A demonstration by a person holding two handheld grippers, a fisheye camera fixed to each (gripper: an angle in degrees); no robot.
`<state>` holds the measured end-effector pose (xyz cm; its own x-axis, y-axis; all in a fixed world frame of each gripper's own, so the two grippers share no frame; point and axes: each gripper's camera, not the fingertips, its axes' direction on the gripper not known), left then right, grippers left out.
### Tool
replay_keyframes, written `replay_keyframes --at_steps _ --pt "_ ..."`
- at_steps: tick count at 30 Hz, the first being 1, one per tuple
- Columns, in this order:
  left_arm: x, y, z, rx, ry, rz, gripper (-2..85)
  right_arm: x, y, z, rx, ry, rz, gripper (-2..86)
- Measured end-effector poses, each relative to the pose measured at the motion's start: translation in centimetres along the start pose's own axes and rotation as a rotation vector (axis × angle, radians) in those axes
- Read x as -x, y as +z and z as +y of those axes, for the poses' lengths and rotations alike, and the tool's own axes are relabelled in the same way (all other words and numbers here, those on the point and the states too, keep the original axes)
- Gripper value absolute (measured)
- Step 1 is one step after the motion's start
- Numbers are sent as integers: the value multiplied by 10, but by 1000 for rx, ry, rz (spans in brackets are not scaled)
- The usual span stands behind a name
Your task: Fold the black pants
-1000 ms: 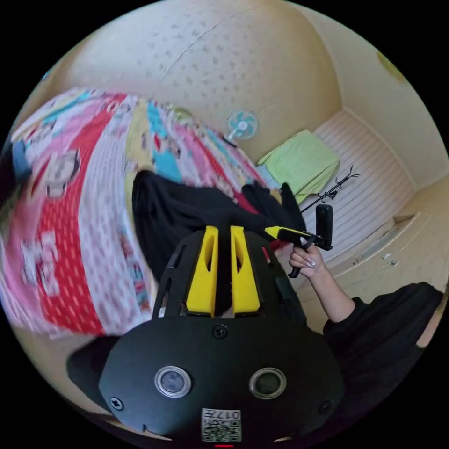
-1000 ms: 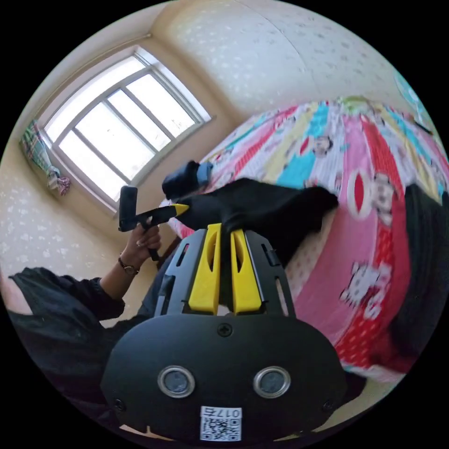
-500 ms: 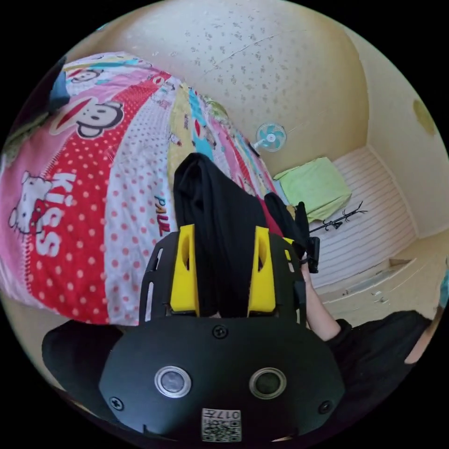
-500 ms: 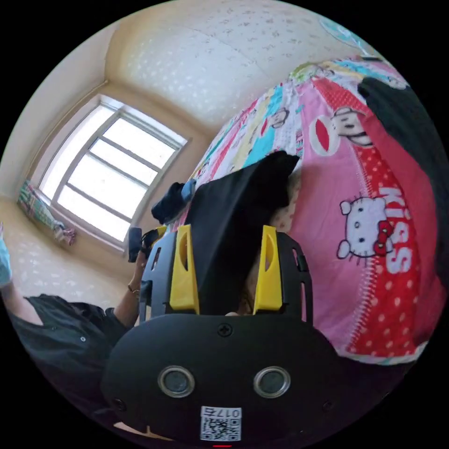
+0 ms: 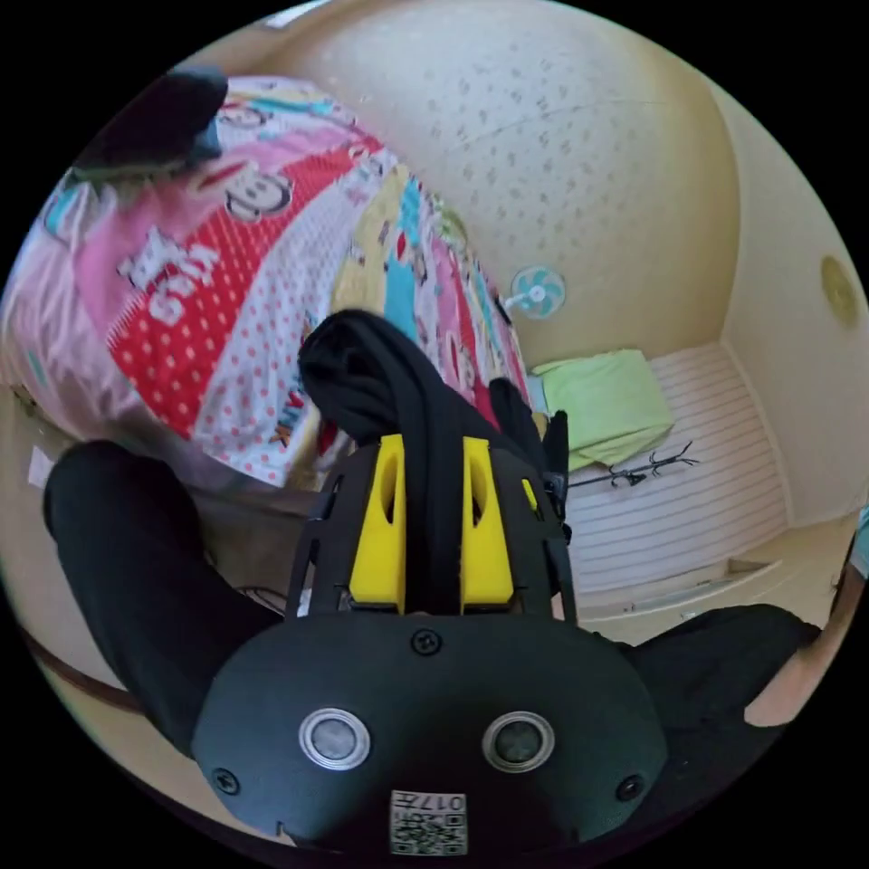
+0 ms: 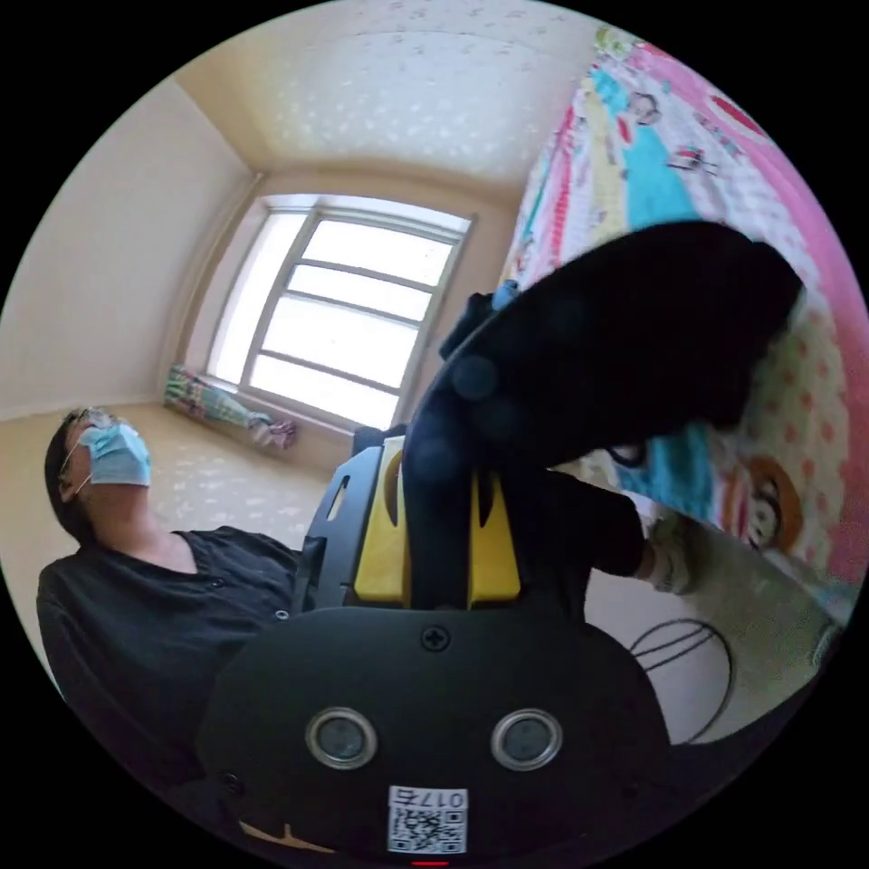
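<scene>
The black pants are bunched into a thick fold at the edge of the bed. In the left gripper view my left gripper is shut on that fold, and black cloth fills the narrow gap between its yellow jaws. In the right gripper view my right gripper is shut on another part of the black pants. From there the cloth rises as a rounded bundle towards the upper right. The fabric hides the jaw tips in both views.
The bed carries a bright cartoon-print sheet. A dark clothes pile lies at its far end. A wall fan, a green cloth and a coat stand are beyond. A window and the person in a black top are close by.
Both grippers were shut on the pants a second ago and stood open around them half a second ago. Now they are shut again on a thicker fold. Both cameras have tilted.
</scene>
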<state>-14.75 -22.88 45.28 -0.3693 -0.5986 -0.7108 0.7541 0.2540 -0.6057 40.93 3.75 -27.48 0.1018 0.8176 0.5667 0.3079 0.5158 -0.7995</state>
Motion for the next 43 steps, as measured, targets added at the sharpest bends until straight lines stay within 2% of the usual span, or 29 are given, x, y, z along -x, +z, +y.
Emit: replay_keyframes --at_steps 4,8,10,13,15,16,18,19,20,22,24,26,29,31,35,36,39,41,43 --pt "-29 -88 -34 -253 84 -150 92 40 72 -75 129 -161 -30 80" --pt "-48 -192 -89 -518 180 -207 98 110 176 -176 211 -412 -123 82" --pt "-51 -232 -121 -604 188 -259 103 137 225 -221 242 -460 -123 90" --pt "-24 -279 -194 -621 124 -354 122 162 296 -278 189 -492 116 120" --pt "21 -288 -228 -576 -21 -443 134 146 329 -287 161 -425 338 130" --pt "55 -285 -231 -545 -122 -454 135 137 335 -282 174 -404 387 129" --pt "97 -264 -209 -525 -160 -455 116 90 346 -234 260 -364 514 127" --pt "119 -237 -185 -514 -178 -531 106 76 345 -216 281 -364 537 127" --pt "139 -200 -161 -457 -186 -620 105 45 338 -176 316 -348 591 127" --pt "167 -137 -129 -316 -178 -652 120 -1 316 -114 362 -294 696 128" --pt "185 -76 -94 -193 -167 -574 129 -44 263 -43 382 -216 864 118" --pt "186 -11 -52 -109 -119 -461 130 -47 209 -1 351 -236 920 74" --pt "155 45 -26 -53 4 -413 128 -27 114 35 263 -174 1108 119" --pt "125 74 -24 -12 116 -368 127 -7 57 43 177 -113 1215 137" --pt "44 135 -25 109 370 -247 125 68 -71 57 -240 -13 1405 146" --pt "32 142 -23 115 408 -240 125 90 -100 64 -373 -3 1430 151" --pt "-13 171 -4 152 533 -187 124 116 -149 83 -601 -102 1418 168" --pt "-27 195 17 210 553 -117 123 106 -173 83 -656 -92 1404 176" --pt "-28 212 36 259 548 -99 123 78 -193 75 -633 9 1416 174"
